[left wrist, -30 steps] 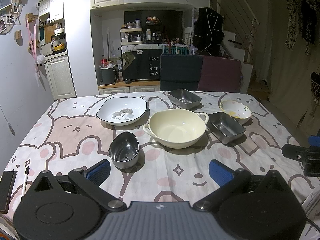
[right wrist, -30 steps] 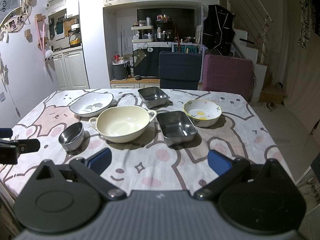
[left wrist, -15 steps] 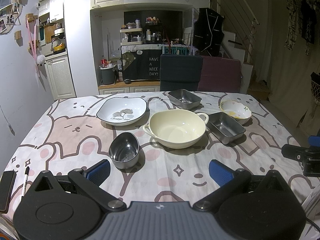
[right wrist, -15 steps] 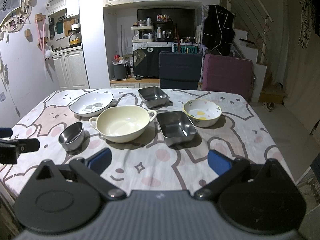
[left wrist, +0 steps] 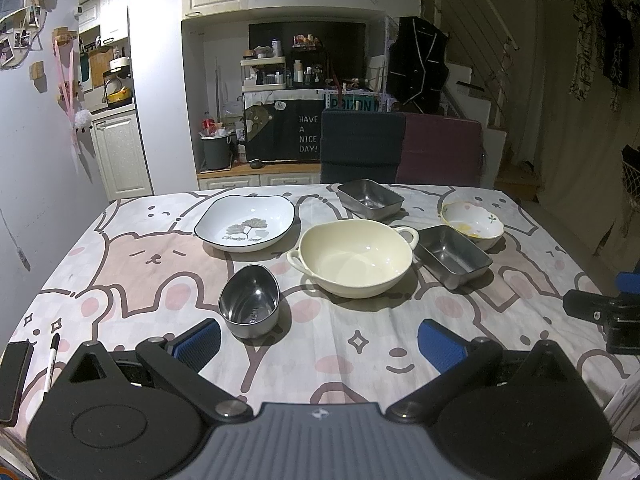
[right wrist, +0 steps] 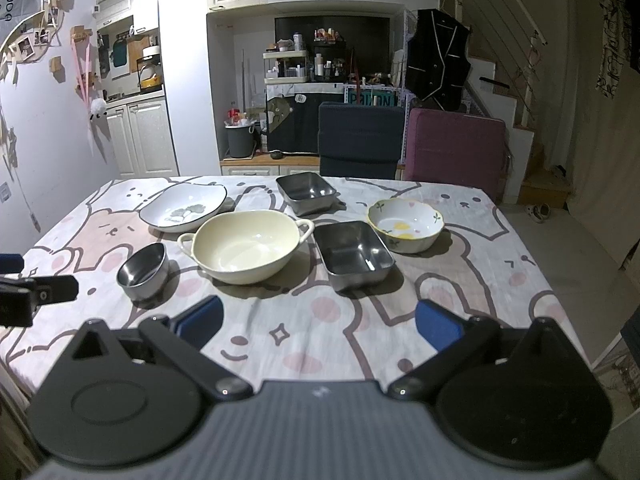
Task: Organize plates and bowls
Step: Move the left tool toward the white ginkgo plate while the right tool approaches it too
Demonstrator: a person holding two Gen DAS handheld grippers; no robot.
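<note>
Cream two-handled bowl (left wrist: 355,257): the landmark, mid-table on the bear-print tablecloth (left wrist: 136,264), upright, nothing in it.
Steel round bowl (left wrist: 249,300): near the cream bowl's handle on the side of the left gripper, apart from it, closest dish to the table's near edge.
White leaf-print plate (left wrist: 245,222): beyond the steel round bowl, just beside the cream bowl's far rim on that same side, not touching it.
Far steel tray (left wrist: 370,199): behind the cream bowl, toward the chairs, apart from its rim.
Near steel tray (left wrist: 453,255): just beside the cream bowl's other handle; from the right wrist view a narrow gap shows between them.
Floral ceramic bowl (right wrist: 405,225): past the near steel tray, farther from the cream bowl, a yellow patch inside.
Left gripper (left wrist: 319,343): blue-padded fingers spread wide, nothing between them, low over the near edge, the steel round bowl just ahead of one pad.
Right gripper (right wrist: 318,320): fingers likewise spread and unladen, over the near edge in front of the cream bowl and near steel tray.
Phone (left wrist: 14,380) and pen (left wrist: 51,361): at the near corner, well apart from the cream bowl.
Navy chair (left wrist: 362,145) and plum chair (left wrist: 440,150): side by side behind the far edge.
</note>
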